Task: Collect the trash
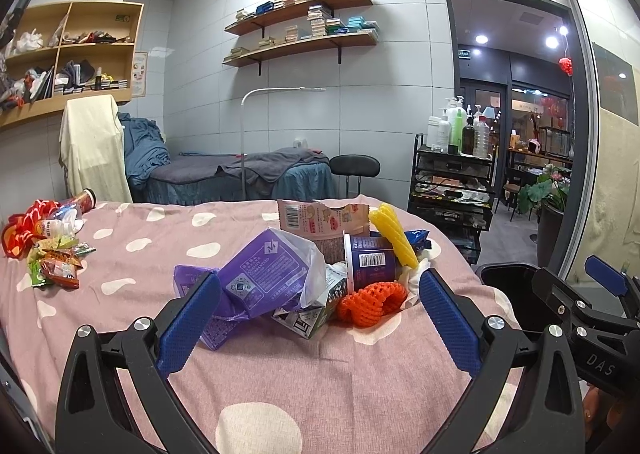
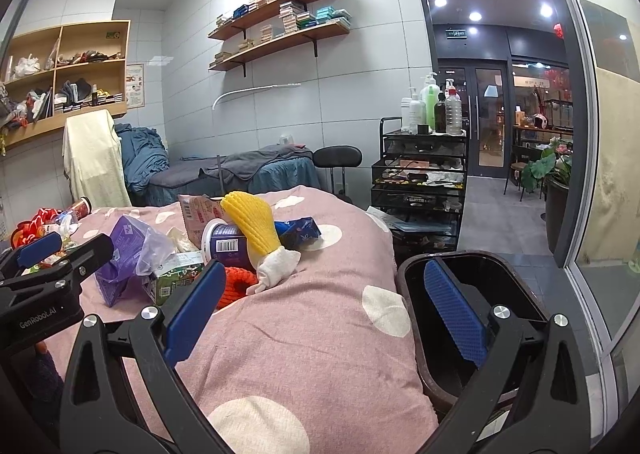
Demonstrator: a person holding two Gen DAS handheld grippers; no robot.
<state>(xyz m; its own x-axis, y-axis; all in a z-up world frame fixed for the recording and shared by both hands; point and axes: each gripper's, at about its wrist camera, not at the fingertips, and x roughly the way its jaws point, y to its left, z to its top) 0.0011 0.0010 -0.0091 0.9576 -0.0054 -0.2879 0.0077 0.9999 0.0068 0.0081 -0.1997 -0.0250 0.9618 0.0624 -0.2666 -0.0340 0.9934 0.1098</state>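
Note:
A heap of trash lies on the pink spotted bed cover (image 1: 280, 386): a purple packet (image 1: 264, 270), a carton (image 1: 308, 318), an orange foam net (image 1: 370, 304), a purple cup (image 1: 370, 258), a yellow foam net (image 1: 394, 238) and a torn wrapper (image 1: 320, 219). My left gripper (image 1: 320, 318) is open, its blue pads either side of the heap's near edge, holding nothing. My right gripper (image 2: 324, 310) is open and empty, over the bed's right edge beside a black trash bin (image 2: 516, 286). The heap shows in the right wrist view too, with the cup (image 2: 224, 242) under the yellow net (image 2: 252, 221).
More trash lies at the bed's far left: snack wrappers (image 1: 56, 262), a plastic bottle (image 1: 60, 221), a red can (image 1: 84, 199). The bin also shows in the left wrist view (image 1: 516, 294). A black trolley (image 2: 420, 181) with bottles stands behind it, and a stool (image 2: 338, 157).

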